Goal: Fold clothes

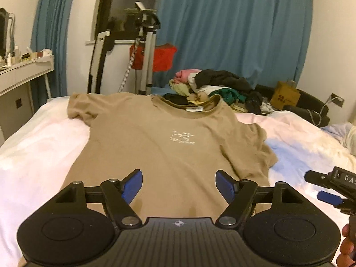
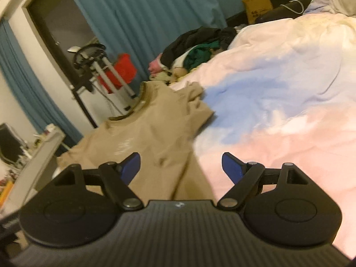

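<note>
A tan T-shirt [image 1: 169, 138] lies spread face up on the bed, collar at the far end, a pale print on its chest. My left gripper [image 1: 179, 184] is open and empty above the shirt's near hem. My right gripper [image 2: 181, 166] is open and empty over the shirt's right side edge, where the shirt [image 2: 155, 133] meets the duvet. The right gripper also shows at the right edge of the left wrist view [image 1: 333, 189]. The shirt's right sleeve [image 2: 195, 102] is rumpled.
The bed has a pink, white and blue duvet [image 2: 278, 102]. A heap of mixed clothes [image 1: 213, 89] lies at the far end of the bed. A tripod [image 1: 146, 51], a white shelf [image 1: 24, 71], blue curtains [image 1: 233, 33] and a paper bag [image 1: 287, 95] stand beyond.
</note>
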The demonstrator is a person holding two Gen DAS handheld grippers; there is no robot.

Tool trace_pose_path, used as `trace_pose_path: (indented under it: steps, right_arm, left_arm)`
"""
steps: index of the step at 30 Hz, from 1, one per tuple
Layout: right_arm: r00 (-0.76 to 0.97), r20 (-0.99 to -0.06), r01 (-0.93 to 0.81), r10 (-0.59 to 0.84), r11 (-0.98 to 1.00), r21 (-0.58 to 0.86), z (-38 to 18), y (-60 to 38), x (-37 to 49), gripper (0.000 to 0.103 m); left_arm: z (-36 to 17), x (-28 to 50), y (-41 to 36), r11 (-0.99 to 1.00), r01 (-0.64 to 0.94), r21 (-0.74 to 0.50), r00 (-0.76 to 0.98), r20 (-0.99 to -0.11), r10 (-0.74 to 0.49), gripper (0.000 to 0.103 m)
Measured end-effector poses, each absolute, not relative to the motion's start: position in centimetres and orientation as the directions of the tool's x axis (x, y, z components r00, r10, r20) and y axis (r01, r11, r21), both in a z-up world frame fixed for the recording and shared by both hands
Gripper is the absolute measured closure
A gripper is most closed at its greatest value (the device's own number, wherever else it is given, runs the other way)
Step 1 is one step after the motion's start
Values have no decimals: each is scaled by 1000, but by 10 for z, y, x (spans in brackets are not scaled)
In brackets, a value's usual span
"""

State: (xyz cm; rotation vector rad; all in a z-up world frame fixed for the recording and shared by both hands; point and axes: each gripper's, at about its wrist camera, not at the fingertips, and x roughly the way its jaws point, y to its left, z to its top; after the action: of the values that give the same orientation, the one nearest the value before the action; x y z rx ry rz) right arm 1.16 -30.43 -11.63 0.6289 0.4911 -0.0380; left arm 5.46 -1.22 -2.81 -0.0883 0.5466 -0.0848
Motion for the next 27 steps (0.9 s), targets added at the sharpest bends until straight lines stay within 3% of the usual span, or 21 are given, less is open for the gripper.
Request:
trace_pose_path:
  steps: [6, 16, 19, 21, 22, 23, 24, 25, 27]
  right_arm:
    - [885, -447, 244, 133, 684, 687, -145, -326, 25, 20]
    - [923, -380, 236, 62, 689, 685, -147, -341, 136, 20]
    - [904, -422, 241, 71, 732, 637, -154, -330, 177, 22]
    - [883, -467, 256, 54, 779, 573, -162, -317, 199, 32]
    - [870, -492, 277, 17, 810, 517, -163, -308, 207, 44]
    - [857, -515, 299, -27, 839, 454, -164, -299, 213, 65]
    - [855, -515, 303, -69, 872, 385, -161, -287, 216, 74]
    - [855, -507, 303, -111, 900, 313, -158, -274, 219, 83]
    - [873, -462, 267, -158, 946, 181, -149, -244, 219, 89]
  left_arm:
    - [-36, 66, 5, 989, 32, -141, 835, -540, -104, 26]
    - [-64, 112, 45, 930, -102, -352, 848, -520, -104, 22]
    - [-77, 128, 53, 917, -100, -387, 851, -511, -123, 22]
    - [-85, 137, 59, 907, -95, -409, 859, -495, -133, 22]
    - [-88, 141, 62, 902, -96, -420, 862, -489, -136, 22]
    - [-90, 144, 64, 895, -97, -435, 863, -485, -143, 22]
    - [-92, 148, 67, 885, -90, -457, 863, -479, -159, 22]
    - [-93, 150, 70, 875, -85, -476, 865, -472, -173, 22]
    - [-95, 153, 72, 867, -78, -492, 869, -460, -183, 22]
